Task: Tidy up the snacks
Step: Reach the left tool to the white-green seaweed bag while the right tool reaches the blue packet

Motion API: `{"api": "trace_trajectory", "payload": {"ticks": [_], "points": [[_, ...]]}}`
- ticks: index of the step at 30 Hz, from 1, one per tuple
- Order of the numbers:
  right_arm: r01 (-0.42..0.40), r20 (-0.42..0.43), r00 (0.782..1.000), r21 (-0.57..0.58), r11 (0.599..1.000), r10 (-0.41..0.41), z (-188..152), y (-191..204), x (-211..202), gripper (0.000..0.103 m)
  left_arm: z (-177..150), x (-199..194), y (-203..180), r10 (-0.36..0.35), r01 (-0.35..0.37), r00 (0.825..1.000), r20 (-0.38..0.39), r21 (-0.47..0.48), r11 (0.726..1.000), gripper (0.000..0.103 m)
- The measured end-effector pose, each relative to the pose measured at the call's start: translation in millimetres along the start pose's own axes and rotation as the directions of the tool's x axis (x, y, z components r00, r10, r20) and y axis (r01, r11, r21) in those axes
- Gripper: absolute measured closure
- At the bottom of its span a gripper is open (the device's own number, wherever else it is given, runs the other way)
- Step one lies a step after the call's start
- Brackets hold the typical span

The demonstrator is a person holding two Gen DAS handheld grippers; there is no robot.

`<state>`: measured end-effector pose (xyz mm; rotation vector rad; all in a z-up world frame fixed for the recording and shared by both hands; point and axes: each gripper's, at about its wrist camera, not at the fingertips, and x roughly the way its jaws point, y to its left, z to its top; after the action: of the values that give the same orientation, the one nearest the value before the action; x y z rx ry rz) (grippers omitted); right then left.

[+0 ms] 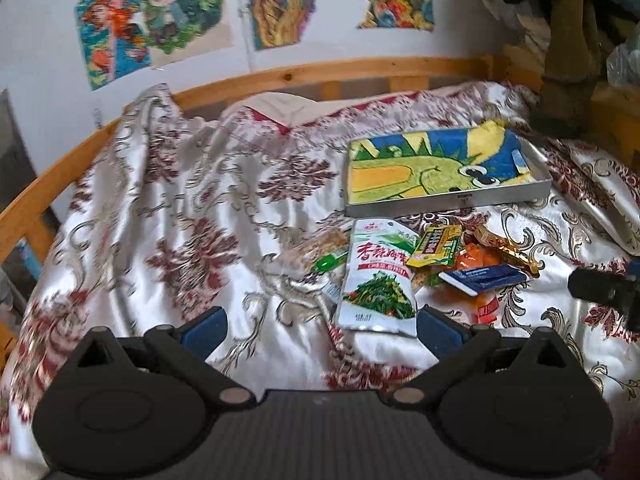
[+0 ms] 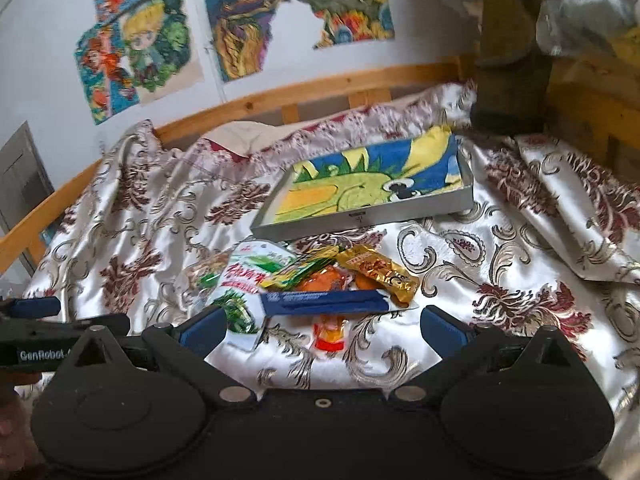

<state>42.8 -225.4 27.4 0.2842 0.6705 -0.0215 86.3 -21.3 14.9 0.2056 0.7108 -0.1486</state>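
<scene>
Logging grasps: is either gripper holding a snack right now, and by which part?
Nothing is held: left gripper and right gripper are open above the snack pile.

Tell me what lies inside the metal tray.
The metal tray holds only a cartoon-print cloth covering its floor; no snacks are in it. Whatever lies beneath that cloth is hidden.

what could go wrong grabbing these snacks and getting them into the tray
1. The snacks overlap in a heap: the dark blue packet lies across the orange packets, so closing on one may likely drag its neighbours.
2. The satin bedcover is wrinkled and looks slippery; the flat seaweed pouch could slide, or fabric could get pinched.
3. The tray sits on soft bedding and might tip or shift when loaded.
Both the left hand-held gripper and the right hand-held gripper are open.
</scene>
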Motion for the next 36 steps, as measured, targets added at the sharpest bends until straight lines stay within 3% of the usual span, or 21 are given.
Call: {"api": "trace_trajectory", "payload": {"ticks": [8, 14, 18, 22, 24, 30, 32, 36], "points": [[-0.002, -0.078, 0.997, -0.083, 0.997, -0.004, 47, -28, 61, 0.001, 32, 61, -10, -0.021, 0.022, 1.000, -0.017, 0.100, 0.995, 0.000], [-0.035, -0.186, 0.982, -0.308, 0.951, -0.024, 52, -36, 108, 0.001, 38, 107, -15, -0.030, 0.032, 0.999, -0.020, 0.125, 0.992, 0.000], [-0.049, -0.173, 0.984, -0.500, 0.865, -0.044, 44, -31, 117, 0.001, 37, 128, -18, -0.083, 0.089, 0.995, -0.053, 0.125, 0.988, 0.000], [-0.078, -0.171, 0.985, -0.600, 0.796, -0.032, 30, -26, 121, 0.006, 33, 135, -23, -0.153, 0.159, 0.987, -0.048, 0.148, 0.976, 0.000], [-0.077, -0.166, 0.985, -0.656, 0.751, -0.044, 20, -19, 126, 0.010, 32, 140, -28, -0.154, 0.162, 0.986, -0.057, 0.175, 0.971, 0.000], [-0.108, -0.186, 0.980, -0.797, 0.595, -0.071, -12, -1, 144, 0.030, 30, 160, -39, -0.172, 0.190, 0.980, -0.097, 0.224, 0.956, 0.004], [-0.092, -0.166, 0.982, -0.833, 0.546, -0.087, -22, 5, 150, 0.046, 29, 167, -41, -0.189, 0.212, 0.974, -0.122, 0.218, 0.953, 0.010], [-0.036, -0.090, 0.991, -0.893, 0.450, -0.100, -38, 14, 156, 0.057, 27, 177, -40, -0.221, 0.248, 0.962, -0.162, 0.175, 0.953, 0.020]]}}
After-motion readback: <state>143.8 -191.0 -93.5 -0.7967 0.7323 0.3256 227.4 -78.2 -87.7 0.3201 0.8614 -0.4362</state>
